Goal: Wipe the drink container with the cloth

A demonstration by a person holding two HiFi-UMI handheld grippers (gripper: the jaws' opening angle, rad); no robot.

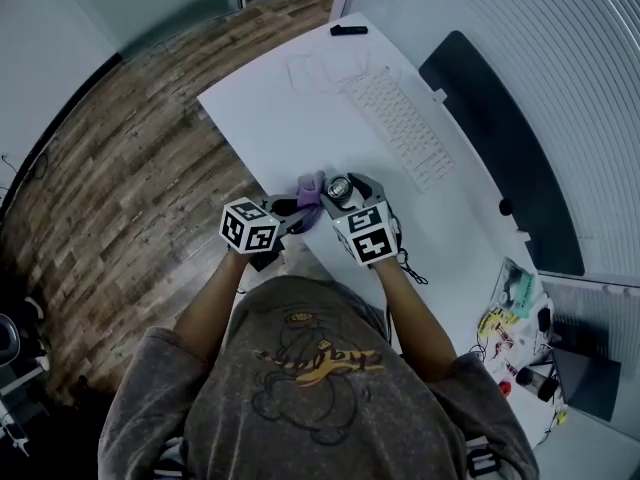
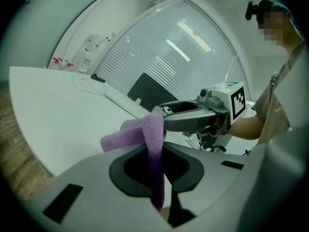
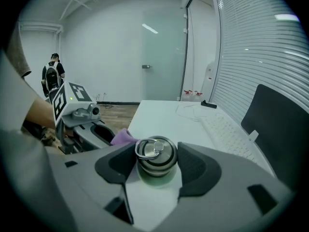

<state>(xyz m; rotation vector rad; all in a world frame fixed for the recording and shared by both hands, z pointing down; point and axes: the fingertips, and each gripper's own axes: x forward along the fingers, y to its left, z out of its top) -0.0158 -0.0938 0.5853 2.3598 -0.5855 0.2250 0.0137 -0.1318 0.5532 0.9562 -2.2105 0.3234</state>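
Note:
A metal drink container (image 3: pixel 155 154) with a ring on its lid stands between the jaws of my right gripper (image 3: pixel 155 167), whose pads press on both its sides. In the head view the container (image 1: pixel 339 187) is held over the white table (image 1: pixel 300 108) near its front edge by the right gripper (image 1: pixel 346 190). My left gripper (image 2: pixel 154 170) is shut on a purple cloth (image 2: pixel 153 132), which sticks up out of the jaws and folds over to the left. The cloth (image 1: pixel 311 188) sits just left of the container, close to its side, with the left gripper (image 1: pixel 298 206) behind it.
A white keyboard (image 1: pixel 400 128) lies farther back on the table, beside a dark screen (image 1: pixel 500 148). A small black object (image 1: pixel 348 30) sits at the far corner. Small clutter (image 1: pixel 510 318) lies at the table's right end. Wooden floor (image 1: pixel 120 168) is on the left.

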